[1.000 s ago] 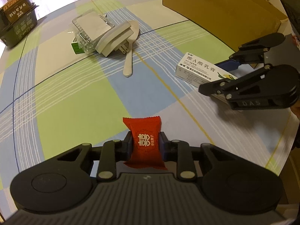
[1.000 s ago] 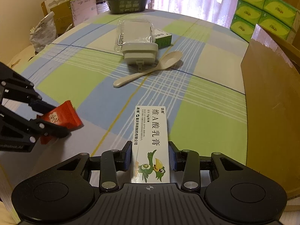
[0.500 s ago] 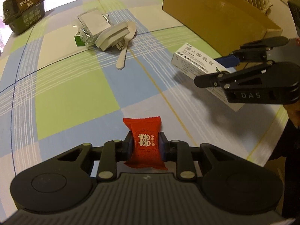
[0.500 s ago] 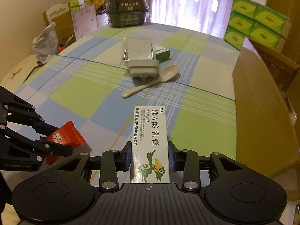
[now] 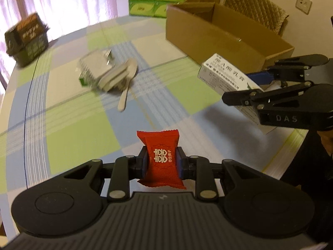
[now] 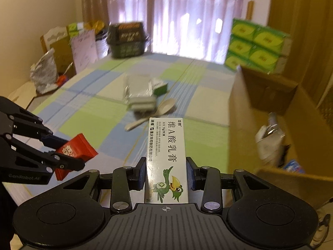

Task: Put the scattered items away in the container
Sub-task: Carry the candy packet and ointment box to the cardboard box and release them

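Grip, left: left gripper (image 5: 162, 163) is clamped on the red candy packet (image 5: 161, 159).
Grip, right: right gripper (image 6: 166, 171) is clamped on the ointment box (image 6: 166, 158).
Change: both loads have been raised clear of the table (image 5: 68, 125), nearer the cardboard box (image 5: 220, 35).
Meaning: release into it is judged next; spoon (image 5: 128, 83) and charger (image 5: 114, 79) are left on the table.

A checked tablecloth (image 5: 68, 137) in green, blue and white squares covers the tabletop. A dark box (image 5: 26, 39) with printed lettering stands at the far edge of the tabletop, before pale curtains (image 6: 187, 14). Stacked green tissue packs (image 6: 257, 49) rise beyond the far right corner. A quilted chair back (image 5: 258, 8) and wall sockets (image 5: 303, 1) appear behind the table. A crumpled silver bag (image 6: 42, 73) and paper bags (image 6: 60, 45) sit beyond the left edge.
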Tool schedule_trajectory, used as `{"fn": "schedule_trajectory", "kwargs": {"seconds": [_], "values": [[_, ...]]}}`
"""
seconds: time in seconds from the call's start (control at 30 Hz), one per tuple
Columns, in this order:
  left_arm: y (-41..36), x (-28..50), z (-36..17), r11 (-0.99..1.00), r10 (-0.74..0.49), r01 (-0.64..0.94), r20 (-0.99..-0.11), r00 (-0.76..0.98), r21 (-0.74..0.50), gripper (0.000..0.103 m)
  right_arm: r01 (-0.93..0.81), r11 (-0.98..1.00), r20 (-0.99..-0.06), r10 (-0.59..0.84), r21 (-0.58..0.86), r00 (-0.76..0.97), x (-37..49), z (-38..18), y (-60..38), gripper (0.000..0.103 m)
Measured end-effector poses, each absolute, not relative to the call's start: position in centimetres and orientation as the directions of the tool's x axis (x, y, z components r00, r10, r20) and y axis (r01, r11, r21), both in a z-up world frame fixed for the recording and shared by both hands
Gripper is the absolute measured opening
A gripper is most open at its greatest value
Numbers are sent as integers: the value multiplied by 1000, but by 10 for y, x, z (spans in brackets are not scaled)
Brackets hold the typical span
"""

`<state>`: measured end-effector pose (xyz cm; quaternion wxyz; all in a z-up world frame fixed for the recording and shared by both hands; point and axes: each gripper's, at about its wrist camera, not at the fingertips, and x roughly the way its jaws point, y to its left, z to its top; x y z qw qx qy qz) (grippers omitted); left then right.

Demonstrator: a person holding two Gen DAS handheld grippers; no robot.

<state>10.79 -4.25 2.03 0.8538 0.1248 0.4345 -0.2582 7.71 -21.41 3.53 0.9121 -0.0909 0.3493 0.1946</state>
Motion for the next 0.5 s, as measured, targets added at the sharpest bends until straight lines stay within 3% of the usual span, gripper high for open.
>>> {"fn": "schedule_trajectory", "kwargs": {"seconds": [0.5], "values": [[-115, 119, 66, 776, -408, 631, -755, 513, 10, 22, -279, 959, -584, 194, -57, 788, 88, 93, -296, 41]]}}
